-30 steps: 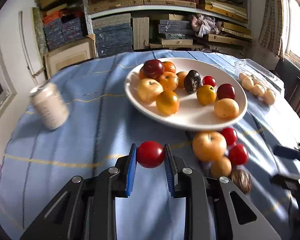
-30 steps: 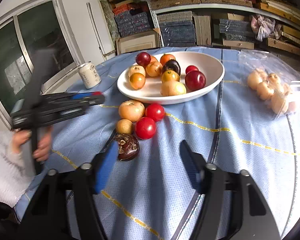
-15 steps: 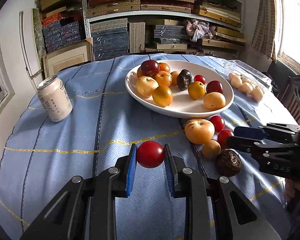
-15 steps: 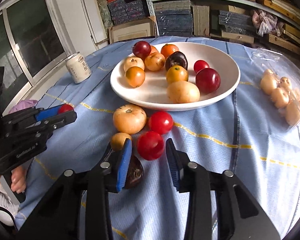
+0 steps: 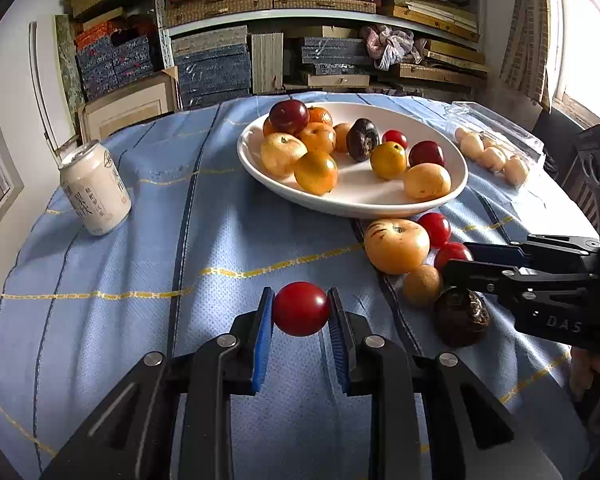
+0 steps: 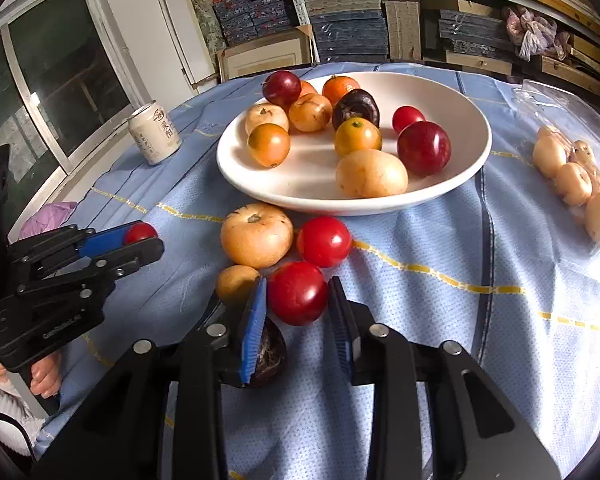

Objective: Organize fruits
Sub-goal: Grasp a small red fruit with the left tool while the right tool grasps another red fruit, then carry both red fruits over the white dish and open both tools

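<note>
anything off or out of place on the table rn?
Nothing spilled or damaged. Four loose fruits sit on the cloth beside the plate: pale round fruit, red tomato, small orange fruit, wrinkled dark fruit.

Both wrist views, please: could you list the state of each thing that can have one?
Left gripper: shut on a red tomato, held above the cloth.
Right gripper: shut on another red tomato that is on the cloth.
White plate: partly filled with fruit.
Drink can: upright.
Clear plastic pack: lying on the cloth, pale fruits inside.
</note>
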`<action>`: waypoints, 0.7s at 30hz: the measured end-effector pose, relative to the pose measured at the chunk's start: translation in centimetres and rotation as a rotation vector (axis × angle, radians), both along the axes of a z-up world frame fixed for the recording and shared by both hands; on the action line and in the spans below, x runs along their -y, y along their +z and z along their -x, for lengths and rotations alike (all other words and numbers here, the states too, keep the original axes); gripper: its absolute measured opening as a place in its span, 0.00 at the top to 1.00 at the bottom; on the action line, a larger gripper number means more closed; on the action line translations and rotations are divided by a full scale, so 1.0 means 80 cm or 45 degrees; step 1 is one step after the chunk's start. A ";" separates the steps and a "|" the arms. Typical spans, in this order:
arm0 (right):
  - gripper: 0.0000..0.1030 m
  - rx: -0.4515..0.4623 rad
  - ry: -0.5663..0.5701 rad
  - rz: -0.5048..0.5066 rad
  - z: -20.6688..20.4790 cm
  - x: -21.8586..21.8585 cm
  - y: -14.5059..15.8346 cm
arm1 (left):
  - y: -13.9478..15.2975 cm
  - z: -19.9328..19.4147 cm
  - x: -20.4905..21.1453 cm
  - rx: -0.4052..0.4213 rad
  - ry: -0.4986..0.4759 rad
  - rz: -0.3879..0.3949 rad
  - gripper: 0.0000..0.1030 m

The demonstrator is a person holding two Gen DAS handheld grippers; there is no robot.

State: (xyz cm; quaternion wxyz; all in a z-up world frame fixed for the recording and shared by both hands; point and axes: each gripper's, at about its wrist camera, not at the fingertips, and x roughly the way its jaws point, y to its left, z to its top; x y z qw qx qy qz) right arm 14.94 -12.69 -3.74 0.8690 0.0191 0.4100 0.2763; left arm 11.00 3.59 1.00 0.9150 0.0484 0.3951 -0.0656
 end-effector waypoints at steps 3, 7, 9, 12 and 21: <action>0.71 0.012 -0.004 -0.018 0.003 0.004 0.002 | -0.002 -0.004 -0.001 -0.014 0.004 0.003 0.74; 0.71 0.059 -0.009 -0.048 0.010 0.013 0.015 | -0.004 -0.005 0.001 -0.006 0.013 -0.015 0.74; 0.71 0.103 -0.025 -0.051 0.016 0.017 0.026 | 0.002 -0.002 0.001 0.018 0.017 -0.020 0.74; 0.71 0.174 -0.058 -0.084 0.022 0.030 0.053 | 0.023 0.001 0.001 0.085 0.047 -0.030 0.74; 0.71 0.448 -0.177 -0.106 -0.009 0.072 0.218 | 0.146 -0.056 0.031 0.165 -0.007 0.000 0.74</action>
